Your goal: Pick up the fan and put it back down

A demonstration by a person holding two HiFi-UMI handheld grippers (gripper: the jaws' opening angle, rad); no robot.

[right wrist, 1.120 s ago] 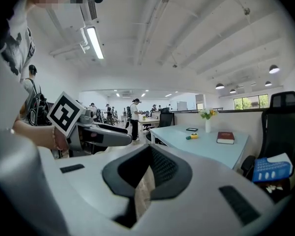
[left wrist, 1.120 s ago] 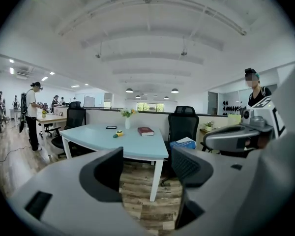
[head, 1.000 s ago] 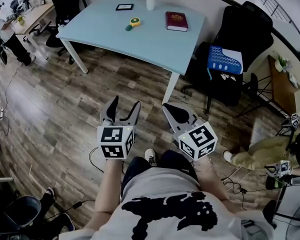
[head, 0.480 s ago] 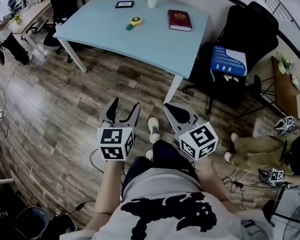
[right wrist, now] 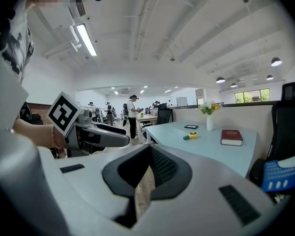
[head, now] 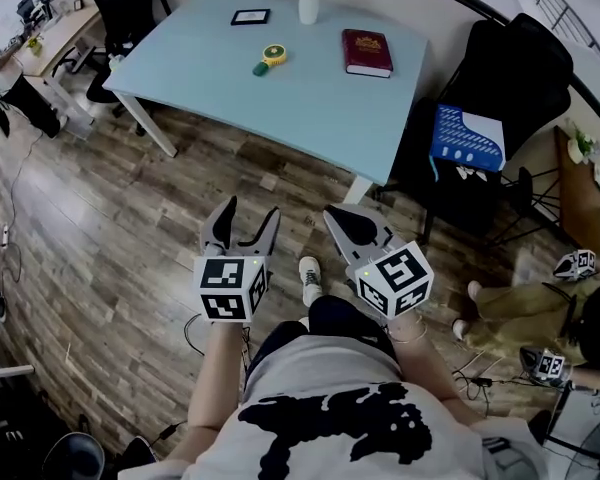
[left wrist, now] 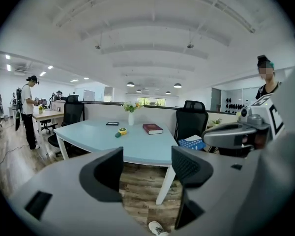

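Fan (head: 269,58) lies untouched toward the far edge of the bench (head: 310,108), left of the book (head: 366,52). Both grippers are well short of it over the floor (head: 130,228): left gripper (head: 253,204) fingers apart, right gripper (head: 335,215) fingers together, both empty. Judged step is the approach; next, reach the bench and bracket the fan with spread fingers.

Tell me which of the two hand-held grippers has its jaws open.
The left hand-held gripper: its jaws stand wide apart with nothing between them, while the right hand-held gripper has them together.

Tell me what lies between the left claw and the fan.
Only bare wood floor, then the table edge and bare tabletop, as the head view shows. Nothing stands between the left claw and the fan.
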